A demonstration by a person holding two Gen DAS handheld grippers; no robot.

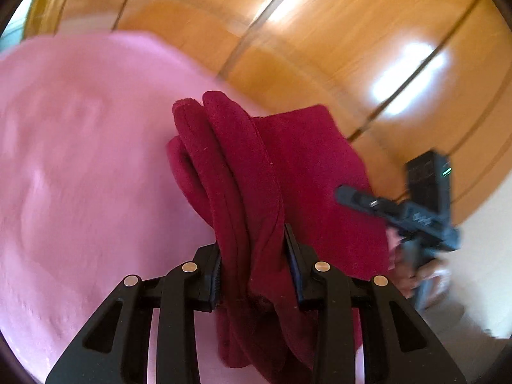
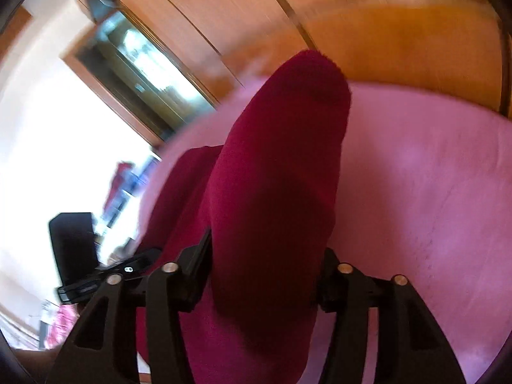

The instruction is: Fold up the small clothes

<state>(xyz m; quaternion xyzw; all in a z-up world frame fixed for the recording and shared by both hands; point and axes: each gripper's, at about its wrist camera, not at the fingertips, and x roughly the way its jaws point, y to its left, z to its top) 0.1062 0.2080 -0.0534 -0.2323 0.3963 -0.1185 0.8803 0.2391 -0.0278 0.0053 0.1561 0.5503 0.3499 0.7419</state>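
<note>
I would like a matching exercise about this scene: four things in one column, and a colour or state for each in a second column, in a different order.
Things:
1. dark red fleece garment
2. pink soft bed cover
3. glossy wooden wardrobe panels
4. left gripper

Colours or states:
A. orange-brown, with bright reflections
B. shut on bunched cloth
C. pale pink, spread out underneath
D. deep crimson, hanging in folds

Pairs: 1-D, 2-C, 3-A, 4-B

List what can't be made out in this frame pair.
- Garment type: the red cloth is bunched in the left claw; its lower end leaves the left wrist view.
- Right claw fingertips: covered by cloth, right wrist view.
- Pink surface: motion-blurred.
</note>
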